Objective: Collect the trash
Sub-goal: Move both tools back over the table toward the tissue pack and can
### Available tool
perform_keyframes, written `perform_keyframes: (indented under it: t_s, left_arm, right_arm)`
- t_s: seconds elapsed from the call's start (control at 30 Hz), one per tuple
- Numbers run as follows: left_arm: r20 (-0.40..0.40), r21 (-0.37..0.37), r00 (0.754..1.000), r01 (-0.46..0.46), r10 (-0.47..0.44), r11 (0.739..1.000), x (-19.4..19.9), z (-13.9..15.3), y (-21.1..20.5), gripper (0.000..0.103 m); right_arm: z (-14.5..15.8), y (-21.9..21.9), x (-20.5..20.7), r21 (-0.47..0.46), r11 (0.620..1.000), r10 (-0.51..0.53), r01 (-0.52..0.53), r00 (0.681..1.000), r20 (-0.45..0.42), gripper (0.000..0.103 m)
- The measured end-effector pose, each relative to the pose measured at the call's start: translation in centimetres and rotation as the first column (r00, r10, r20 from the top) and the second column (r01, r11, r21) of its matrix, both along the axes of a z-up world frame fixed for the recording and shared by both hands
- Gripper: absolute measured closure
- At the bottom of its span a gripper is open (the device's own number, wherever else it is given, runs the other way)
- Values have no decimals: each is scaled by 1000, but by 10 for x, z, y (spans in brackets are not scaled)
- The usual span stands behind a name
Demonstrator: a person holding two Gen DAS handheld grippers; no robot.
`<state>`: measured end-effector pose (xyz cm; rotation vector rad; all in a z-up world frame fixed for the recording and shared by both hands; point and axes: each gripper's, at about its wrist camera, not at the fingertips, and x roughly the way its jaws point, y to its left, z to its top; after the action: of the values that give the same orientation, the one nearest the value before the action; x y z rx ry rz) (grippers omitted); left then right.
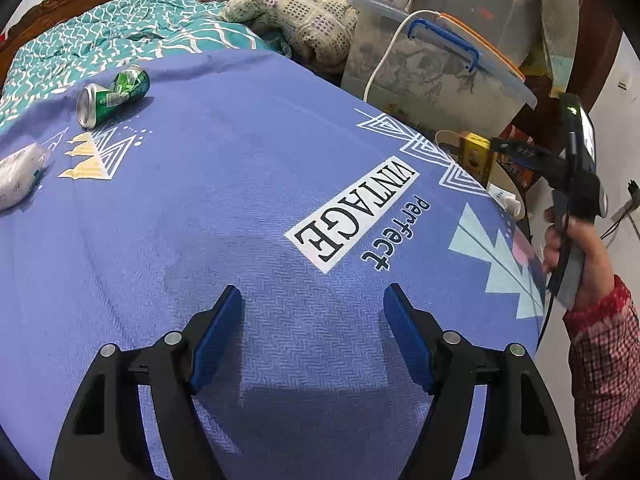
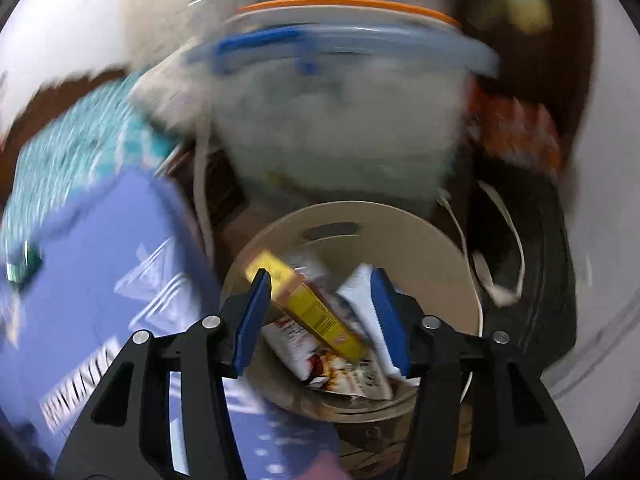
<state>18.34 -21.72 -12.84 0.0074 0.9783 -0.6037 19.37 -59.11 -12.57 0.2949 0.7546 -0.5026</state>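
In the left wrist view a crushed green can (image 1: pixel 113 95) lies on the blue bedsheet (image 1: pixel 240 152) at the far left, with a crumpled white wrapper (image 1: pixel 18 174) near the left edge. My left gripper (image 1: pixel 312 300) is open and empty, low over the sheet, far from both. My right gripper (image 2: pixel 320 280) is open and empty above a beige trash bin (image 2: pixel 420 240) that holds a yellow box (image 2: pixel 316 312) and several wrappers (image 2: pixel 360 368). The right wrist view is blurred. The right gripper's body (image 1: pixel 576 172) shows at the right of the left wrist view.
A clear storage tub with a blue handle (image 1: pixel 440 76) stands beyond the bed's right edge, behind the bin (image 1: pixel 452 140). A folded patterned blanket (image 1: pixel 304 12) and teal quilt (image 1: pixel 100 36) lie at the bed's head. A white cable (image 1: pixel 384 56) hangs by the tub.
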Motion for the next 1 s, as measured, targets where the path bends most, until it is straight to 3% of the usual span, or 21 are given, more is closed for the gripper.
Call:
perform_keyframes:
  t_s: [0.13, 0.27, 0.5, 0.77, 1.0]
  left_arm:
    - [-2, -4, 1000, -1, 1, 1000, 1, 0, 1, 32]
    - [-10, -16, 1000, -4, 4, 1000, 2, 0, 3, 32]
    - [17, -18, 998, -63, 63, 998, -10, 7, 28, 31]
    - [106, 20, 982, -160, 157, 987, -38, 20, 77, 24]
    - [171, 99, 929, -347, 327, 933, -44, 23, 138, 21]
  right_arm:
    - [1, -27, -25, 71, 995, -69, 67, 997, 27, 48]
    - [10, -11, -48, 89, 995, -50, 44, 996, 70, 47]
    - [22, 86, -57, 153, 983, 74, -98, 985, 157, 45]
    - [1, 195, -81, 215, 948, 200, -234, 965, 169, 40]
    - [-5, 258, -70, 211, 909, 340, -360, 932, 129, 31]
